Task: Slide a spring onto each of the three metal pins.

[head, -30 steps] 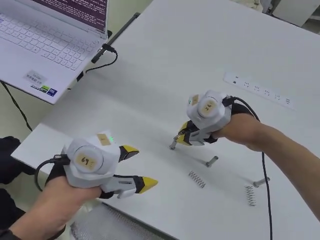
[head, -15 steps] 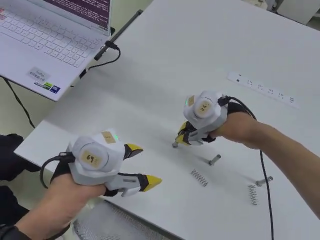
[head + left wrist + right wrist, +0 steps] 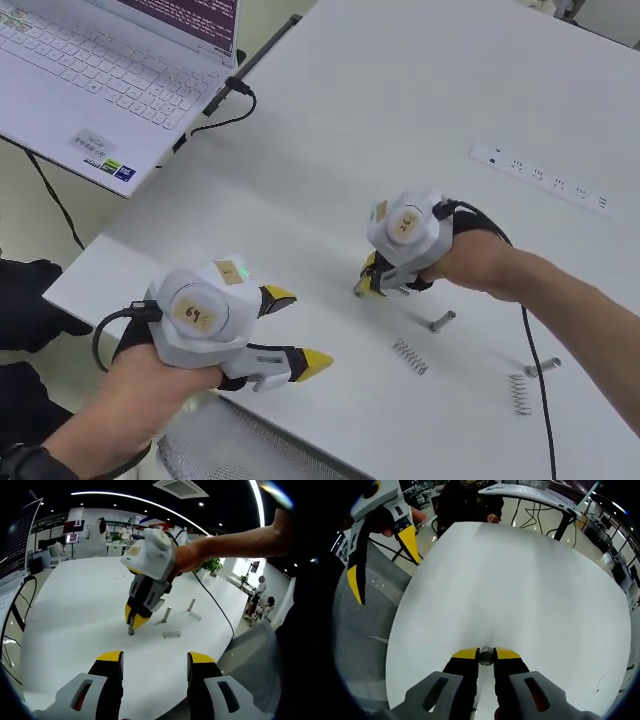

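My right gripper (image 3: 366, 285) (image 3: 486, 656) is shut on a short metal pin (image 3: 131, 628) (image 3: 486, 657) that stands upright, its lower end on the white table (image 3: 400, 120). The end below the jaws looks ribbed, like coils. Two more pins (image 3: 441, 321) (image 3: 543, 367) lie to its right, also seen as pins (image 3: 166, 614) (image 3: 191, 605) in the left gripper view. One loose spring (image 3: 410, 356) (image 3: 171, 634) lies near the front edge, and a second spring (image 3: 519, 393) lies further right. Over the near left edge, my left gripper (image 3: 298, 330) (image 3: 155, 662) is open with nothing between its jaws.
An open laptop (image 3: 110, 90) sits at the far left with a black cable (image 3: 225, 115) plugged in. A white power strip (image 3: 540, 180) lies at the back right. A grey mesh chair (image 3: 210, 450) stands below the table's near edge.
The head camera has drifted, so everything sits a little further right in the picture. Both grippers keep their places and the right one stays on the pin.
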`<state>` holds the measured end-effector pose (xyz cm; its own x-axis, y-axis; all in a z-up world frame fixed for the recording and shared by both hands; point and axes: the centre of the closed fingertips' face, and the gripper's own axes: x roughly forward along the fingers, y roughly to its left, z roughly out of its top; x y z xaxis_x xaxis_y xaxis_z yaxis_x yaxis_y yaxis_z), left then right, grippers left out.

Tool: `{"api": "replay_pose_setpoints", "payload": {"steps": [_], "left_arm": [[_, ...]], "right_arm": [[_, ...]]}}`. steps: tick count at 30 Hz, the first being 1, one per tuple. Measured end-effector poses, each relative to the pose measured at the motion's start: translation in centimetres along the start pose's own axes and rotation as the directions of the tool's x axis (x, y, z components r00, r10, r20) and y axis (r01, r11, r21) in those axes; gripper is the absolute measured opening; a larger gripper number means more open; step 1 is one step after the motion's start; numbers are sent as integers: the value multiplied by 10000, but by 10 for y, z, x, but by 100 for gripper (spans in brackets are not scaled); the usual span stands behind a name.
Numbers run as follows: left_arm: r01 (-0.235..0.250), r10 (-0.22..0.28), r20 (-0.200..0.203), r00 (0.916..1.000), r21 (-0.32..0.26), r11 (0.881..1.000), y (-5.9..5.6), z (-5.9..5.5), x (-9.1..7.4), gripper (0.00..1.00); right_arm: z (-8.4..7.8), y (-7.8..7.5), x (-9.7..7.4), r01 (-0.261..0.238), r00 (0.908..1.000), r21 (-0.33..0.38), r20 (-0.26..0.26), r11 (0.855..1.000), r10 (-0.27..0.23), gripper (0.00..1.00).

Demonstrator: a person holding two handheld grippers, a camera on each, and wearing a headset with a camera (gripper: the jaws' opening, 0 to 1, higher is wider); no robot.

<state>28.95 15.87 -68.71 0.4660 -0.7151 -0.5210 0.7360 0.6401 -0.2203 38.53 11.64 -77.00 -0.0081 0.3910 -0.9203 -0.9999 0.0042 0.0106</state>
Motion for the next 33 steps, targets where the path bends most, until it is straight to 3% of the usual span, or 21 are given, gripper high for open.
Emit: {"api": "replay_pose_setpoints", "payload": {"steps": [16,23,33], "left_arm": [[10,-10,-19,10000,-33,10000,1,0,1,46],[3,-3,6,10000,-66,10000,1,-1,1,46],[54,-53,150,9999,-46,10000,-2,6,2,45]], "right_arm": [[-5,0,15,-101,9995,-84,-288,9999,99,10],[-7,1,11,33,9995,-5,-320,10000,-34,19],[-6,4,-3,252,9996,41,-84,9997,-251,21]]}}
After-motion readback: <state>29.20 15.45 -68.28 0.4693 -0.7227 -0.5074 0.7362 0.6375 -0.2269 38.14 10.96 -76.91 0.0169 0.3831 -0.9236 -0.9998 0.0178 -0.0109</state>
